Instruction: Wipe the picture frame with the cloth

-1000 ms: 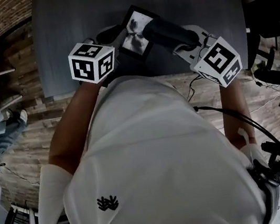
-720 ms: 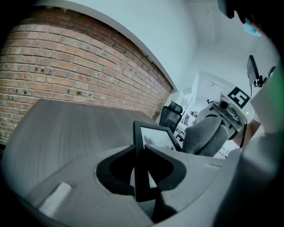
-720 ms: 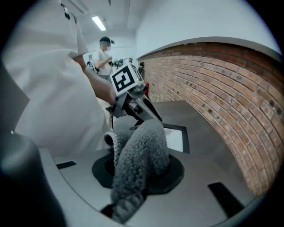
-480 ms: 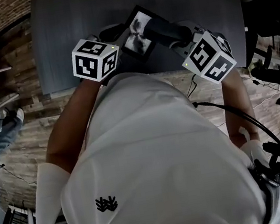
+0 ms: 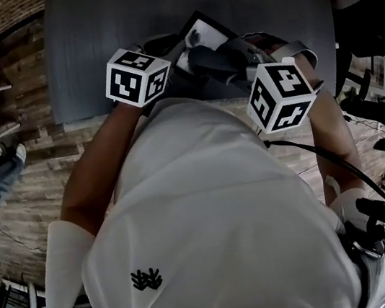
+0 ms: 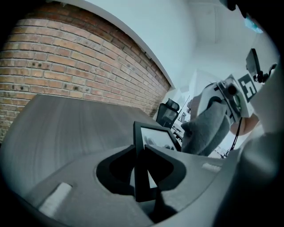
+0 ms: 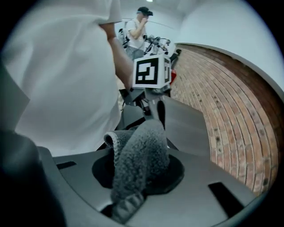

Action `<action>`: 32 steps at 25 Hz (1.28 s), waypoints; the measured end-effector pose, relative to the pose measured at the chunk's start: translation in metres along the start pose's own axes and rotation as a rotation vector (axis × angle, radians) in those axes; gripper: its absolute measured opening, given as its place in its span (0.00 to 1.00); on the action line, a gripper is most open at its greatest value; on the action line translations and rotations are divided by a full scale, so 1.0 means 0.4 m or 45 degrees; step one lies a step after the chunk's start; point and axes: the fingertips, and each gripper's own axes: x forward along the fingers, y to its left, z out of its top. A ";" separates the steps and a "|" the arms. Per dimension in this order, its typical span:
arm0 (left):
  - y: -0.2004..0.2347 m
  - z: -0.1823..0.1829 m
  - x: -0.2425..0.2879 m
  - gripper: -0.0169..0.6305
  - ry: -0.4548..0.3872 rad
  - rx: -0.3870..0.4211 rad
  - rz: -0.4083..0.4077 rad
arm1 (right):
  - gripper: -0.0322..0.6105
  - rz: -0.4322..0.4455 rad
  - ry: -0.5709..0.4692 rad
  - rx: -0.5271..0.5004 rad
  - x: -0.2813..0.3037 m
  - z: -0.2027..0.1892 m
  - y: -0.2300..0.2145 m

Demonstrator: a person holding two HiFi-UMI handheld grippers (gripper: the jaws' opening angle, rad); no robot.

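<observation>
One dark grey tabletop (image 5: 87, 50), spread below and ahead of both tongs.

Two tongs, each topped by one black-and-white marker cube: two cubes in all. Left tongs (image 6: 140, 146) clenched on the picture frame, jaws nearly together with the frame's thin black edge pinched between them. Right tongs (image 7: 137, 175) clenched on the cloth, with the fabric bunched in the gap and rising out past the jaw tips.

One picture frame (image 6: 153, 133), black with a pale mat, held clear of the tabletop. Runs out from the left tongs' jaws away from the person, face turned toward the right tongs. In the head view, far corner poking out beyond both tongs, between the two cubes.

One cloth (image 7: 142, 150), grey and nubbly, folded into a thick wad. Hangs from the right tongs and sits just to the right of the left tongs' jaws. In the head view, covers the near part of the frame's face. From the left gripper view, lies against the frame's right side; firm contact cannot be told.
</observation>
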 end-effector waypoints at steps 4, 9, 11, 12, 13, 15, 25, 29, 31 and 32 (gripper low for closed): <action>-0.009 0.002 0.005 0.14 0.004 -0.001 -0.020 | 0.18 0.036 0.109 -0.119 0.029 -0.027 0.009; -0.012 -0.010 -0.011 0.14 0.001 -0.004 -0.039 | 0.18 -0.082 0.251 -0.095 0.016 -0.095 -0.070; -0.015 -0.012 -0.014 0.14 0.000 -0.009 -0.046 | 0.18 -0.116 0.275 -0.092 0.003 -0.105 -0.091; -0.016 -0.014 -0.015 0.14 0.001 -0.009 -0.049 | 0.18 -0.123 0.264 -0.093 -0.002 -0.097 -0.094; -0.017 -0.017 -0.015 0.14 0.003 -0.010 -0.052 | 0.18 -0.122 0.239 -0.100 -0.005 -0.080 -0.091; -0.017 -0.023 -0.016 0.14 0.008 -0.008 -0.057 | 0.18 -0.105 0.180 -0.141 -0.004 -0.034 -0.071; -0.022 -0.027 -0.041 0.14 0.009 -0.001 -0.095 | 0.18 -0.084 0.259 -0.247 0.048 -0.024 -0.073; -0.021 -0.040 -0.045 0.14 0.020 -0.010 -0.106 | 0.18 -0.163 0.287 -0.173 0.038 -0.046 -0.126; -0.021 -0.045 -0.045 0.14 0.026 -0.014 -0.112 | 0.18 -0.168 0.246 -0.175 0.041 -0.019 -0.126; -0.021 -0.046 -0.044 0.14 0.029 -0.014 -0.115 | 0.18 -0.157 0.216 -0.186 0.047 0.000 -0.118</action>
